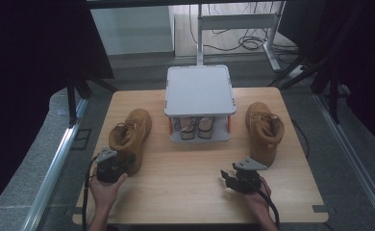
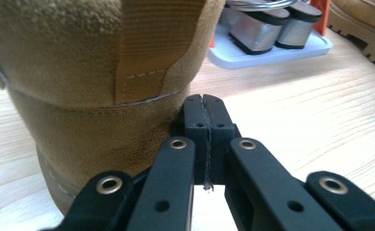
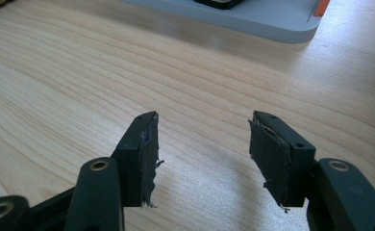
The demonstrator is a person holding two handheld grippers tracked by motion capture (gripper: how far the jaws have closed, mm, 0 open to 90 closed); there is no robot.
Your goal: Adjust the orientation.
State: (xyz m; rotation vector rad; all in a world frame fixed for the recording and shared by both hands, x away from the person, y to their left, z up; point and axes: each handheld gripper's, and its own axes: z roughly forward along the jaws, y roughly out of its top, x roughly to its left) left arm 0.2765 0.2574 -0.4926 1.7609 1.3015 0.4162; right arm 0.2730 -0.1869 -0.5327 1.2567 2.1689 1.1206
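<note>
Since my left tongs sit against it, the job I read is: moving the left boot.
Left boot: stands upright at 9 o'clock on the table, heel toward me, toe pointing away to 12.
Left tongs: clenched, jaws pressed flat together with nothing between them, tips touching the suede low on the heel just under the collar seam.
Right tongs: released, jaws wide apart over bare wood at 5 o'clock, gripping nothing.
Right boot: upright at 3 o'clock, just beyond my right tongs, apart from them.
Weight: I judge the left boot fairly heavy for one pair of tongs, with a thick sole.
Feel: suede looks soft and grippy; the padded collar should give, the heel below it looks stiffer.
Where to grip: I would open and pinch the collar rim or heel tab; the round heel wall looks too broad to span.
Rack: grey two-tier stand at 12 o'clock, a pair of shoes on its lower shelf.
Room: open wood in the middle and at 6 o'clock.
Edges: left boot stands near the 9 o'clock edge, so I would draw it inward, not outward.
</note>
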